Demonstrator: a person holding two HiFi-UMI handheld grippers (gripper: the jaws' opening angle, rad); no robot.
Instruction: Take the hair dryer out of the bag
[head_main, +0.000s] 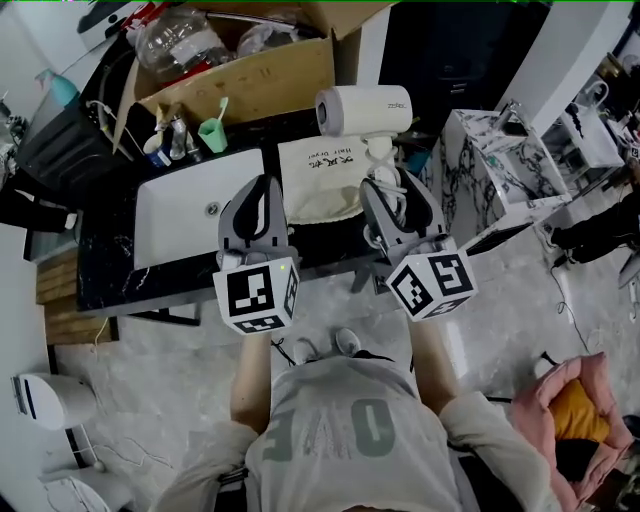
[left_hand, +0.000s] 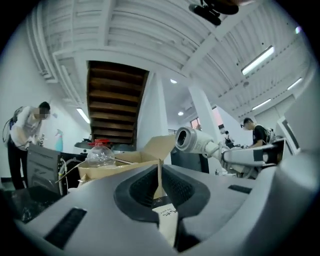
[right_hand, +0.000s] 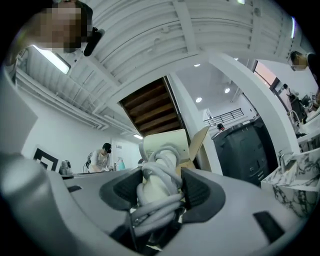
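Here, the left claw (head_main: 262, 190) pinches the edge of the cream bag (head_main: 315, 175). The right claw (head_main: 390, 190) clamps the cord-wrapped handle of the white hair dryer (head_main: 362, 108).

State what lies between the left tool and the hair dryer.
The cream bag, pinched in the left tool, lies between it and the hair dryer; the head view shows this.

Hair dryer (head_main: 365, 108): white plastic, smooth, satin sheen. Cord (right_hand: 156, 209) round its handle: grey, rubbery. Bag (head_main: 318, 180): cream cloth, matt (black print on it). Counter (head_main: 105, 255): dark, glossy, stone-like. Sink (head_main: 175, 230): white, glossy. Box (head_main: 250, 75): brown cardboard, matt.
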